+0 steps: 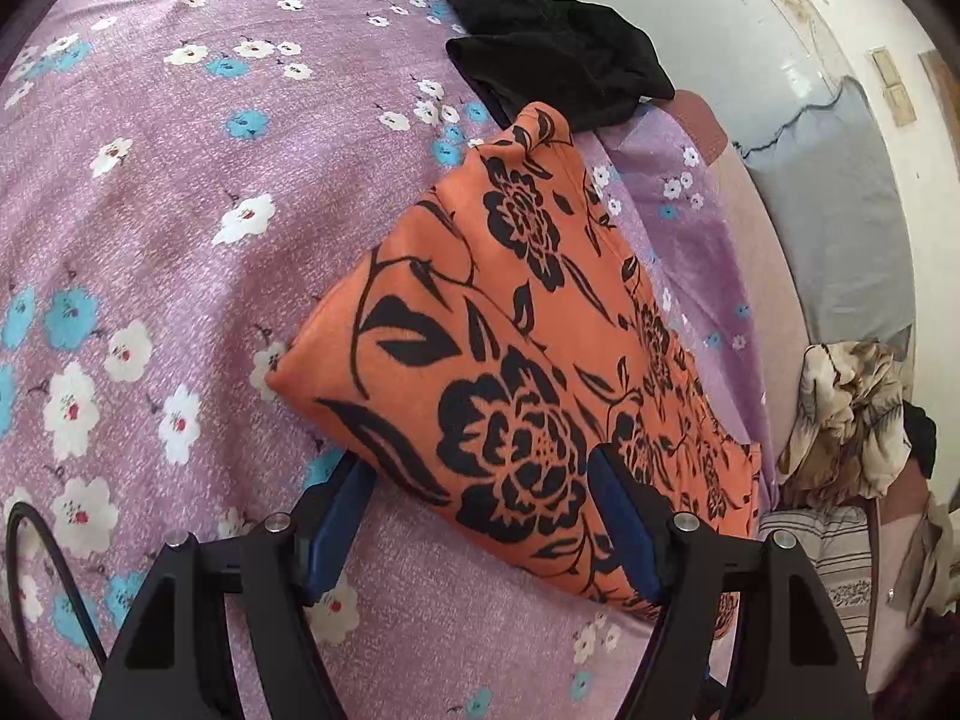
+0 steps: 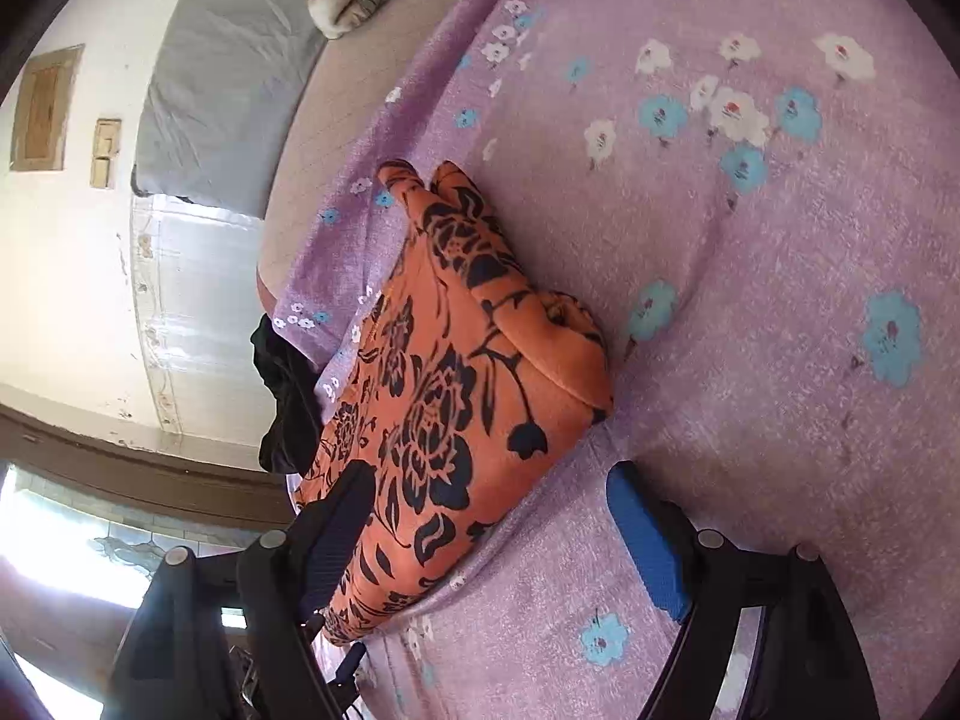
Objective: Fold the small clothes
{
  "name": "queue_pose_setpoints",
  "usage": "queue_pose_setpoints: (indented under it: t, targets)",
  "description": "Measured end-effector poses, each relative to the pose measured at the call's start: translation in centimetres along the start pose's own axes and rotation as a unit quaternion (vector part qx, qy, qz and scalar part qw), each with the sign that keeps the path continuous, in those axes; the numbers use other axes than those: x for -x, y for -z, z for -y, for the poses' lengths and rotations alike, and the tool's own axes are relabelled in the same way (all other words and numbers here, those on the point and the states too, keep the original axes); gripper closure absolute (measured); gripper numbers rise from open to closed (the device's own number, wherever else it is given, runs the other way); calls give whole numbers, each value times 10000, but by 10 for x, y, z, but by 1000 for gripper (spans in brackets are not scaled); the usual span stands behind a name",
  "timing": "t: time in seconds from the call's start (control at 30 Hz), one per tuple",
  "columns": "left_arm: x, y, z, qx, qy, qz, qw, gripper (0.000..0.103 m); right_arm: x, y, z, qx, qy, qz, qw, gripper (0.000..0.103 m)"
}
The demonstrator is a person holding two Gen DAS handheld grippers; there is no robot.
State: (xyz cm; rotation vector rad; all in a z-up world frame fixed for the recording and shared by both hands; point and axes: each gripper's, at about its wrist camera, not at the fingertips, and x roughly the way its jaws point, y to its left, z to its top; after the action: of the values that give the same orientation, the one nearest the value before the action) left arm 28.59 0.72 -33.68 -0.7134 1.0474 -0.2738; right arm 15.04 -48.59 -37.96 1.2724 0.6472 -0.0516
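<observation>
Left wrist view: left gripper (image 1: 477, 498) spread wide, gripping nothing. Orange floral garment (image 1: 510, 348) folded on the purple flowered bedsheet (image 1: 180, 192), near edge lying between the blue-padded fingers (image 1: 333, 534), passing in front of the left pad and behind the right. Whether either pad touched the cloth could not be told. Beyond its far tip, a crumpled black garment (image 1: 558, 54), touching or overlapping it. Further right, a heap of beige patterned cloth (image 1: 852, 414), partly cut off.

Right wrist view: right gripper (image 2: 498, 516) likewise parted and holding nothing. Left finger (image 2: 336, 534) over the garment's near end, right one over bare sheet beside it. Garment's lower end hidden behind the gripper body.
</observation>
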Motion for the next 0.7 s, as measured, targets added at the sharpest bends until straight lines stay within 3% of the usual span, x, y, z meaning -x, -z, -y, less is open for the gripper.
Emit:
queue_pose_setpoints:
  t: [0.17,0.2,0.23,0.27,0.33,0.4,0.47,0.57,0.63,0.67,0.7]
  targets:
    - [-8,-14,-6,531,582,102,9968,33,-30,-7,-15,377,-352,159,9985,25]
    - [-6,-16,-6,604,697,164,9956,38,-32,-10,-20,476,-426,248,9977,26]
    - [-3,-18,-4,540,793,248,9951,56,-33,-13,-24,544,-520,356,9965,32]
    - [0,-20,2,333,827,349,9954,65,-33,-15,-28,624,-596,463,9952,40]
    - [1,-22,15,-97,671,421,9968,65,-38,-16,-41,945,-454,566,9929,57]
    - [-9,-21,17,-192,302,233,9991,64,-57,-17,-40,1024,33,332,9942,59]
    - [-23,-19,9,-43,63,-52,10000,49,-73,-17,-24,647,319,103,9973,62]
    - [-23,-20,9,-75,94,18,9999,48,-70,-18,-21,488,276,290,9980,67]
    - [-24,-21,11,-215,60,36,9997,53,-72,-18,-24,538,451,321,9970,73]
    - [-24,-22,9,-181,52,79,9998,73,-72,-17,-26,568,545,331,9963,81]
    - [-26,-23,6,-122,110,78,9998,75,-71,-17,-27,607,593,349,9958,82]
